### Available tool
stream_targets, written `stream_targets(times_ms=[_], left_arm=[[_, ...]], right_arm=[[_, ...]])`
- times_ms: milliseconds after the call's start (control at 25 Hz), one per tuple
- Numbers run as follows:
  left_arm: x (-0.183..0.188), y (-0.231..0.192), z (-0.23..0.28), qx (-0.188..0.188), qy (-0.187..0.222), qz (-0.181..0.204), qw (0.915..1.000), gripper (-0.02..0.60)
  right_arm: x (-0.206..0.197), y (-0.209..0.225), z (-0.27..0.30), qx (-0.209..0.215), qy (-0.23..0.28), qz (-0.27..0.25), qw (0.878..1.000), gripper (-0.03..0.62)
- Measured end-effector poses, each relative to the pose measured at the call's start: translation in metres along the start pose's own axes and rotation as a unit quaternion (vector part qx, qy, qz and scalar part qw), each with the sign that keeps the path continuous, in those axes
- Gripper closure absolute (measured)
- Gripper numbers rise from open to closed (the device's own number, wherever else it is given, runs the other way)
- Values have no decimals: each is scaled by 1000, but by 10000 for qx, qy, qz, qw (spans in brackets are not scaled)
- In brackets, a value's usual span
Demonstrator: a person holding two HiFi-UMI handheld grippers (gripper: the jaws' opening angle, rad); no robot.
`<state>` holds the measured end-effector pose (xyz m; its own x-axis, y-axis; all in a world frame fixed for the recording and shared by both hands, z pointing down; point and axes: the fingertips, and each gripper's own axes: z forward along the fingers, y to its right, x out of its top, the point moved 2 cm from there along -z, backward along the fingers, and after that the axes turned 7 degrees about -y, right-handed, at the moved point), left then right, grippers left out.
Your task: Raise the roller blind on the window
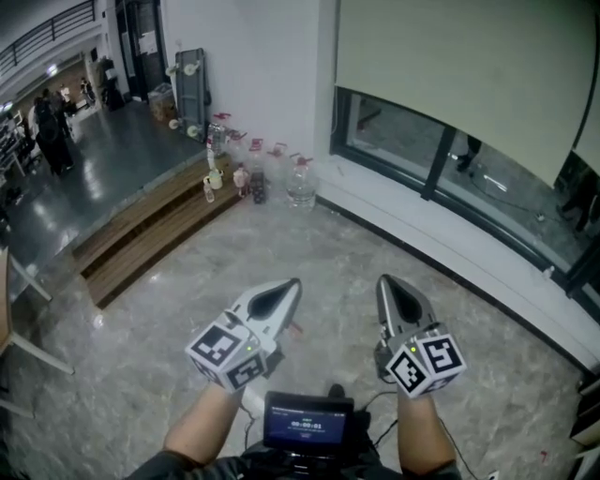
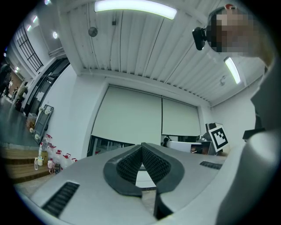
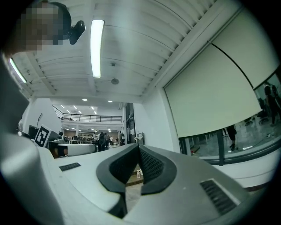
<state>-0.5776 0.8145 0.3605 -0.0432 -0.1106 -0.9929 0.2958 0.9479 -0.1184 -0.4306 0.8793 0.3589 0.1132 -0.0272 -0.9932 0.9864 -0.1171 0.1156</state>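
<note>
Lighting is even, cool indoor light of moderate brightness, and shadows are soft and faint. A ceiling light strip (image 2: 135,9) at the top edge of the left gripper view clips to white. A second light strip (image 3: 97,48) does the same at upper left of the right gripper view. Both gripper views bend straight lines strongly and go black at the corners. In the head view, the dark floor (image 1: 122,159) at upper left shows pale glare. The roller blind (image 1: 450,66) reads flat and matte.

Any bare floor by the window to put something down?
Yes: the open floor between the wooden steps and the window ledge. It is crowded in the far corner, where bottles cluster at the steps' end.
</note>
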Motion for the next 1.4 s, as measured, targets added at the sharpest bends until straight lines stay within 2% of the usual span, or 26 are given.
stream_targets(times_ms=[160, 440, 600, 760, 920, 1080, 1240, 1400], left_arm=[[2, -19, 24, 146, -45, -40, 9999, 591], [12, -48, 79, 371, -154, 262, 9988, 591], [22, -54, 113, 424, -62, 360, 9984, 591], [21, -64, 146, 766, -249, 496, 9955, 591], [21, -68, 174, 729, -175, 462, 9961, 591], [19, -71, 192, 655, -23, 258, 9975, 591], [15, -80, 207, 802, -113, 252, 9964, 591], [13, -83, 216, 732, -95, 228, 9970, 591]], right_arm=[[5, 19, 25, 129, 61, 5, 9999, 585], [20, 71, 66, 316, 168, 7, 9994, 585], [26, 98, 82, 432, 158, 23, 9989, 585], [29, 128, 94, 520, 204, 55, 9984, 585], [27, 155, 104, 580, 179, 99, 9981, 585], [24, 173, 113, 598, 116, 178, 9980, 585], [24, 192, 125, 670, 194, 176, 9974, 585], [19, 198, 137, 779, 192, 216, 9965, 585]])
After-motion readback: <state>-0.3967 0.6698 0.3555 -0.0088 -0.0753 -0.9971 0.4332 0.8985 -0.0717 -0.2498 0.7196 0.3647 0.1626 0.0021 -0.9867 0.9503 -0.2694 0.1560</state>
